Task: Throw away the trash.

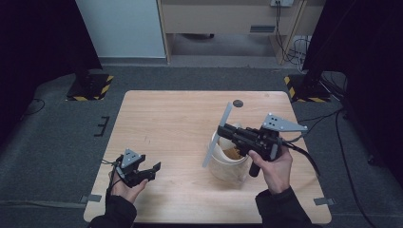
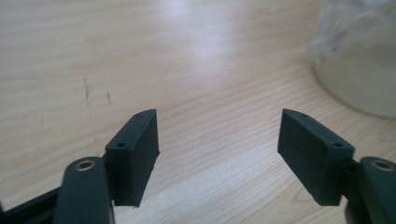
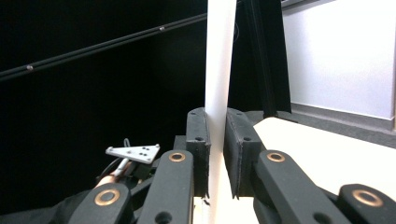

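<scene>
A round pale tub (image 1: 228, 164) with brown contents stands on the wooden table (image 1: 171, 123), right of centre. My right gripper (image 1: 221, 129) hovers over the tub and is shut on a thin flat white piece (image 1: 217, 135), seen edge-on and slanting from upper right to lower left. In the right gripper view that white piece (image 3: 218, 70) rises straight up between the closed jaws of the right gripper (image 3: 216, 116). My left gripper (image 1: 153, 170) is held low near the table's front left, open and empty. In the left gripper view the left gripper (image 2: 217, 114) points across bare wood toward the blurred tub (image 2: 359, 70).
A small dark round spot (image 1: 237, 103) marks the table's far side. Black stands on striped bases (image 1: 90, 88) (image 1: 304, 90) flank the table on the floor, with cables (image 1: 332, 123) at the right. A wooden cabinet (image 1: 228, 19) is beyond.
</scene>
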